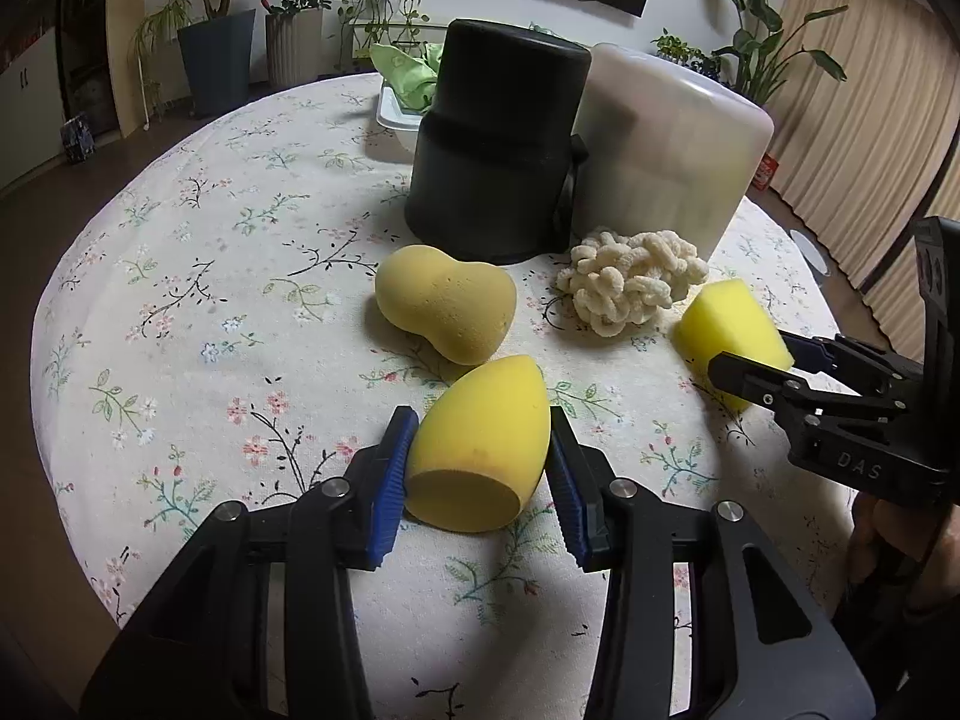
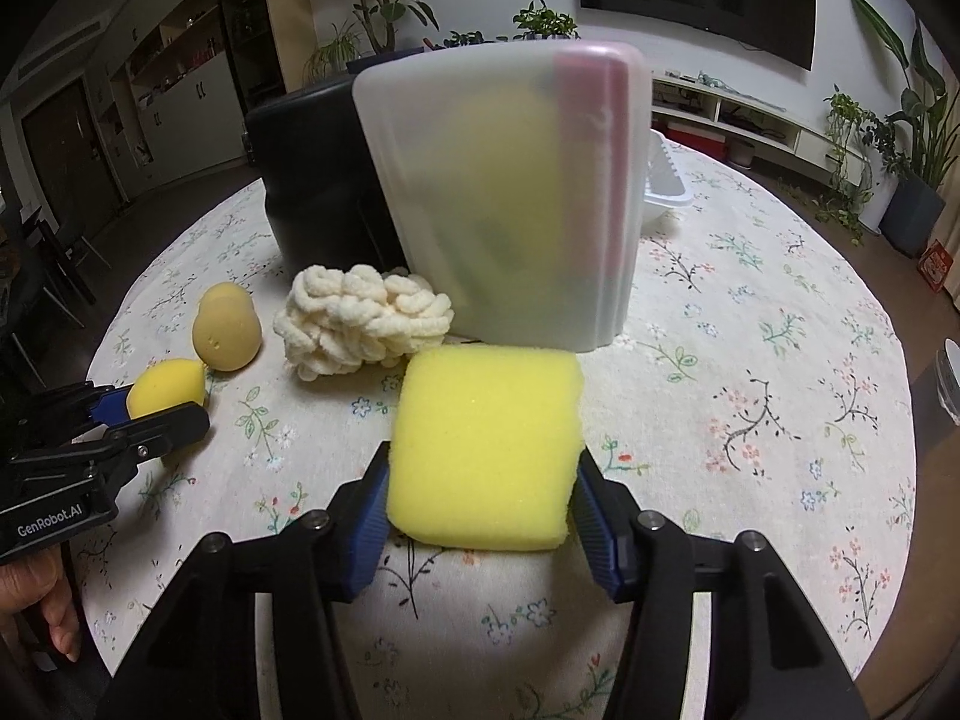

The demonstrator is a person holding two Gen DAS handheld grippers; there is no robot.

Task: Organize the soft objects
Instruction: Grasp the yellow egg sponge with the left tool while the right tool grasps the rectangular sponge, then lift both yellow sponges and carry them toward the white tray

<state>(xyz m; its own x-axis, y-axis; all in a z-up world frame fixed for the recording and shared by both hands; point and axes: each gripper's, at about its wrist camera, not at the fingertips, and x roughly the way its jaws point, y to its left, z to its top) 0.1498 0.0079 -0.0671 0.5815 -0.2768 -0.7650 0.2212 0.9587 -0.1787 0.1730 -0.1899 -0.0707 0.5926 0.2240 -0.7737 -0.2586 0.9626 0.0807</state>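
My left gripper (image 1: 483,462) is shut on a yellow egg-shaped makeup sponge (image 1: 474,450), held just above the tablecloth; it also shows in the right wrist view (image 2: 168,387). My right gripper (image 2: 480,501) is shut on a square yellow sponge (image 2: 486,444), which also shows in the left wrist view (image 1: 735,330). A tan gourd-shaped sponge (image 1: 444,300) and a cream chenille bundle (image 1: 630,282) lie on the table between the grippers and the containers. A frosted plastic box (image 2: 504,198) and a black cylinder case (image 1: 498,138) stand behind them.
A round table with a floral cloth (image 1: 198,300) carries everything. A white tray (image 1: 393,114) with green cloth (image 1: 408,69) sits behind the black case. Potted plants and a wall-mounted screen are in the room beyond.
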